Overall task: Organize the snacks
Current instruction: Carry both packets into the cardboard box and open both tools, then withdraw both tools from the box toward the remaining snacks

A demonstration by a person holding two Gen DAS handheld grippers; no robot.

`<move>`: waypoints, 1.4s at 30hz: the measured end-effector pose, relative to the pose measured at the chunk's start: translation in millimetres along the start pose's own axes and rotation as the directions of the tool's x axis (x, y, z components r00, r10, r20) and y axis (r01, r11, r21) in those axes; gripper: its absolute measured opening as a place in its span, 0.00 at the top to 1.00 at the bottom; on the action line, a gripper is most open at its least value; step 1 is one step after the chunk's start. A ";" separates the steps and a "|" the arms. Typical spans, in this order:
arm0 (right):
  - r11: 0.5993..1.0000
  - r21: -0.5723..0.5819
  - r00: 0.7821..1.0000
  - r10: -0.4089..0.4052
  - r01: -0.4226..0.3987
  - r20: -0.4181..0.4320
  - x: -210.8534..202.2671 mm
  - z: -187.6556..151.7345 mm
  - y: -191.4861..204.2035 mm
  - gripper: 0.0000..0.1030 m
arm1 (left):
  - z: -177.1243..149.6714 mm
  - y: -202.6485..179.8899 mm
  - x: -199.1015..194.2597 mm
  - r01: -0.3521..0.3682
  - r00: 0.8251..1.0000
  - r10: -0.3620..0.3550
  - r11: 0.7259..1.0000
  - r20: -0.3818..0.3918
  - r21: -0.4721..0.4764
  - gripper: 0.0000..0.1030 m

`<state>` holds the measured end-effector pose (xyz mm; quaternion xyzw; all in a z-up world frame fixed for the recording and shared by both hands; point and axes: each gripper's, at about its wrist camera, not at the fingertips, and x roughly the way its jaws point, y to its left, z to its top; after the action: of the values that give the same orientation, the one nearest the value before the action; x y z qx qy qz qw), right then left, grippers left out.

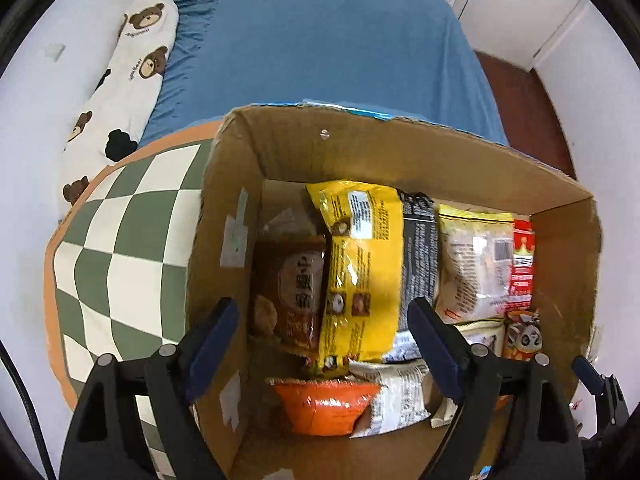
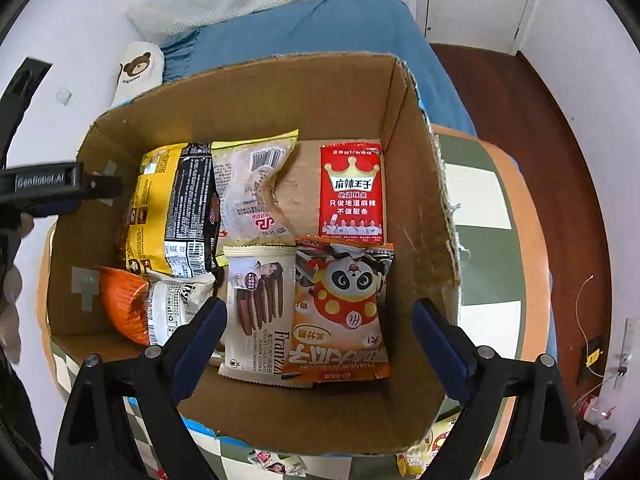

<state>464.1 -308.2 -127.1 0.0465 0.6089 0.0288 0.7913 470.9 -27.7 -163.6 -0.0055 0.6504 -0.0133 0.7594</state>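
Cardboard box (image 2: 224, 100) on checkered cushion (image 1: 120, 240), packed with snack packets — yellow bag (image 1: 360, 264), red crown pack (image 2: 351, 192), panda pack (image 2: 344, 312) — left gripper (image 1: 324, 340) and right gripper (image 2: 318, 344) both spread wide above it, holding nothing.

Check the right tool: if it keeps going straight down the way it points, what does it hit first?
Likely the panda snack pack, lying flat in the box between the open right tool's fingers; the Franzzi cookie pack sits just beside it. Depth is unclear.
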 end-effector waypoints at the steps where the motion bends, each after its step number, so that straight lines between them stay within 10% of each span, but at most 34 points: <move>1: 1.000 -0.007 1.000 -0.003 0.003 0.010 -3.3 -1.7 1.3 0.07 | -5.8 -0.3 -3.1 0.009 1.000 -0.009 1.000 0.014 0.000 0.16; 12: 0.998 -0.037 0.985 -0.047 0.053 0.165 -53.0 -32.2 14.1 0.07 | -84.2 -11.0 -58.9 0.007 0.975 -0.011 1.000 0.220 0.019 0.16; 36: 0.999 -0.036 0.906 -0.003 0.020 0.423 -190.5 -135.8 25.7 0.07 | -225.4 -39.5 -174.4 0.002 0.862 -0.044 0.997 0.505 0.083 0.17; 42: 0.999 -0.028 0.926 0.047 -0.040 0.375 -184.4 -155.9 16.8 0.07 | -247.5 -33.3 -164.6 -0.012 0.880 -0.008 0.999 0.475 0.039 0.16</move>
<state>266.4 -304.4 12.3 0.0566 0.4445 0.0431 0.8929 200.6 -54.2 -38.2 0.0077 0.4440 -0.0240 0.8957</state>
